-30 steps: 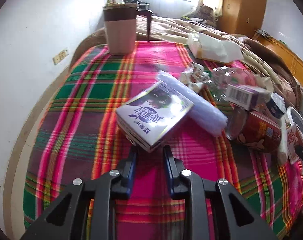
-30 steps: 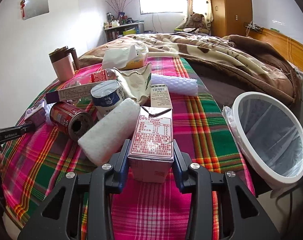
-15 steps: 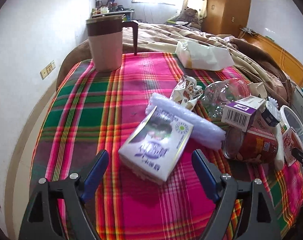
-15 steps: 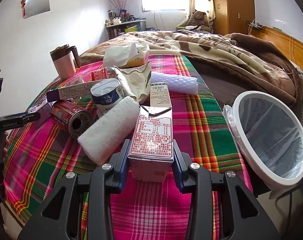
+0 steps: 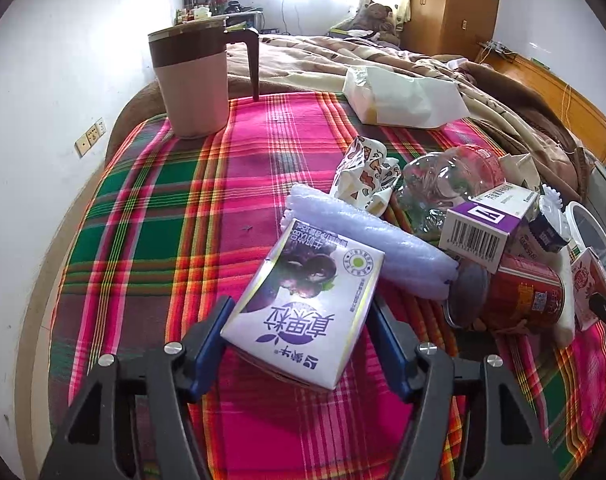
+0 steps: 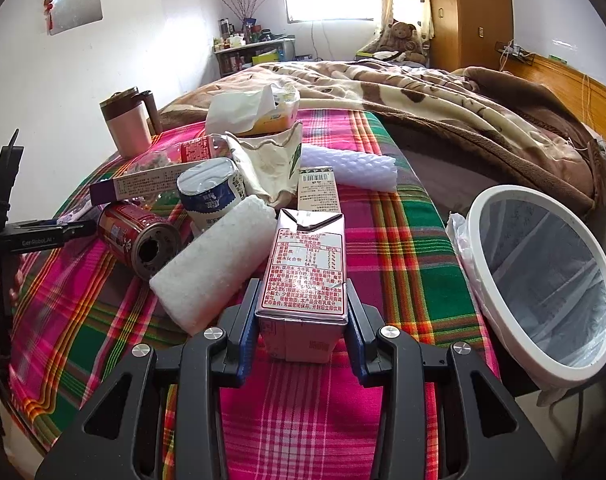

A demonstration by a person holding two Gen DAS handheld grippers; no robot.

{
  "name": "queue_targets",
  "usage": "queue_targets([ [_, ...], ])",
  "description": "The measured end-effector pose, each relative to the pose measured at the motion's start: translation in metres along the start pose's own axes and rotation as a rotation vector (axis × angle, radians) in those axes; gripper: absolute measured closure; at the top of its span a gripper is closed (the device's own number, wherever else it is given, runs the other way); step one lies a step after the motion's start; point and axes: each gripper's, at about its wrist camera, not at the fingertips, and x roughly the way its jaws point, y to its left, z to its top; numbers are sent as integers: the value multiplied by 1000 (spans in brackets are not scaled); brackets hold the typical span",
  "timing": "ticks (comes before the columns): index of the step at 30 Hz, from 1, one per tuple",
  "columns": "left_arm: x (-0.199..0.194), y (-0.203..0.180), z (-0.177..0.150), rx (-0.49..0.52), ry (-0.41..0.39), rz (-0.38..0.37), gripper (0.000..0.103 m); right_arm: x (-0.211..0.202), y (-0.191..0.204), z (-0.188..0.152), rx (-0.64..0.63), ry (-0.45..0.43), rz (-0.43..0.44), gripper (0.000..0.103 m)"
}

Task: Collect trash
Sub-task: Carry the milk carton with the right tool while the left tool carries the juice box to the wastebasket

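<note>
Two claws, each hand-held, are catalogued over a bed spread with a plaid cloth.

1. Left claw: about half open. Its jaws have just been closing, and its pads are set against both sides of a purple milk carton, which is tilted on the cloth. A pink lidded mug is stood upright far behind, at the left. A pale foam roll is laid just beyond the carton, touching its far corner. A red can is laid on its side to the right.

2. Right claw: partly closed and clamped on the lower sides of a red-and-white drink carton. A white foam roll is laid just left of it. A white-rimmed lined bin is placed at the bed's right edge, apart from the carton.
</note>
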Motion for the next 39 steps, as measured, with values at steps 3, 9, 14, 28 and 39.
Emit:
queue_targets([
  [3,-10,-2,-6,-31,-23,18,38,-3,-4,0,9,-6,12,64],
  [9,-38,-19,-14,-37,-76,37,38,-14,-15,3,13,-39,43,65],
  [14,-65,-45,-13,-23,-132,8,38,-28,-29,8,31,-73,58,65],
  [28,-78,-167,12,121,-179,-158,38,-54,-92,23,117,-154,-6,64],
  [39,-61,-270,23,201,-154,-290,38,-52,-146,25,180,-149,-92,64],
])
